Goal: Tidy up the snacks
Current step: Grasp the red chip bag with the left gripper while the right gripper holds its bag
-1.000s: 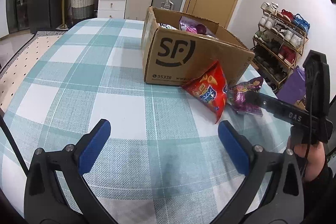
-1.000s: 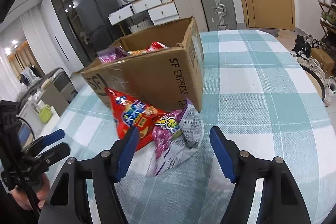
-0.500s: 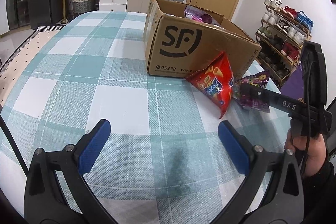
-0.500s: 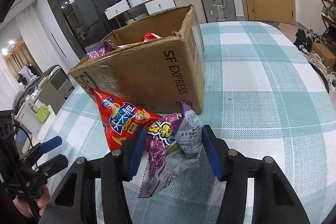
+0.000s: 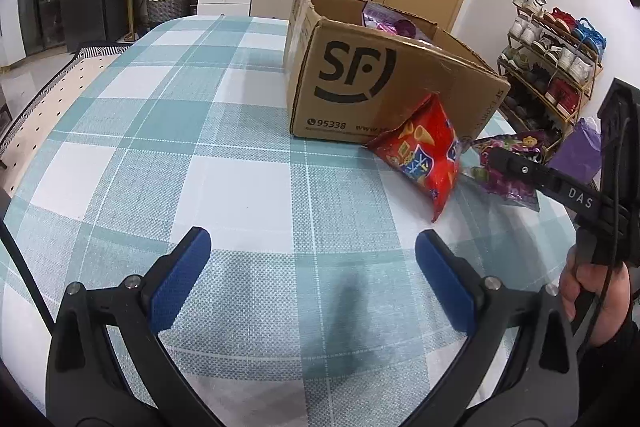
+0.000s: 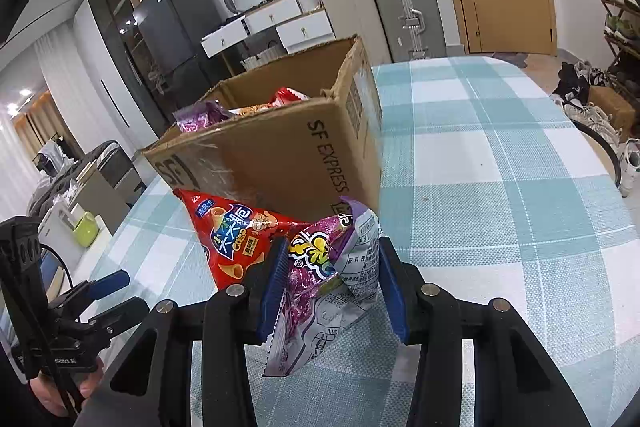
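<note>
Here the right hand-held gripper has just been closing its jaws, and the blue pads now press both sides of the purple snack bag. The bag is a crinkled foil pouch, shiny purple-pink in front with a yellow cartoon logo, and silver-white with small print on its back. It stands on the checked worktop just in front of the cardboard box, near the box's corner. Beside it, a red snack bag leans against the box's front wall. More packets show inside the box. The left hand-held gripper hangs wide and empty over the worktop, well short of the box.
</note>
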Tool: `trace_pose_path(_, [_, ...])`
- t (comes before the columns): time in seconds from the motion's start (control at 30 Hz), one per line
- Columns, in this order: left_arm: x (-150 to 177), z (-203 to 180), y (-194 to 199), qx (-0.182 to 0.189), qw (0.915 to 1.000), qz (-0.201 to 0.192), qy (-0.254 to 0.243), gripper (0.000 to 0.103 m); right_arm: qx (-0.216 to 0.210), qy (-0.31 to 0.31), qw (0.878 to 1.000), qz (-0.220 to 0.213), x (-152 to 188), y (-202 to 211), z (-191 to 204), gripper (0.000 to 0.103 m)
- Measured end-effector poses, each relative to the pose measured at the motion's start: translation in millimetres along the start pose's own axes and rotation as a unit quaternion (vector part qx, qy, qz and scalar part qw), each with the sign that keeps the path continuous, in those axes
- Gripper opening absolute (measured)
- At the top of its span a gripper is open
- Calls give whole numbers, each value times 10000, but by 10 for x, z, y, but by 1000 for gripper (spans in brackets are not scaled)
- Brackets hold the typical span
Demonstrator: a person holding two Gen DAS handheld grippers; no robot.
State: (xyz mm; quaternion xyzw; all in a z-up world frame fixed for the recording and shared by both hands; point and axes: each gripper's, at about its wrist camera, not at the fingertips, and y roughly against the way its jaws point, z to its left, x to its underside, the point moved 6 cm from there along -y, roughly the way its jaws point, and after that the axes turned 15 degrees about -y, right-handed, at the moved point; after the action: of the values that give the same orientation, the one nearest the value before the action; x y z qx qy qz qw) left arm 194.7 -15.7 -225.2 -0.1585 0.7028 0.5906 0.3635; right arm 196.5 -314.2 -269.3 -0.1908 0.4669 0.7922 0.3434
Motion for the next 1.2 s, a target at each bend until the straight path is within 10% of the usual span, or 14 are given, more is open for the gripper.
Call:
trace_pose_path(0.63, [-684, -568, -348, 359, 9987, 339, -91, 102, -186, 225, 9846, -1723, 4, 829, 48, 44])
trace_pose_path(0.87, [-867, -701, -739, 403, 9970, 610, 248, 100, -295, 38, 9848, -1712, -11, 873, -29, 45])
trace_pose_path(0.97, [-916, -680, -855, 434, 9961, 637, 425, 90, -316, 28, 9849, -1705, -9, 878, -34, 45])
trace_pose_path(1.07, [-909, -697, -983, 545, 9926, 937, 553, 58, -350, -4, 9848, -1699, -5, 875, -35, 45])
trace_pose_path(1.2, [-932, -719, -985, 660, 9926, 858, 557, 50, -376, -56, 9848, -1697, -6, 882, -48, 45])
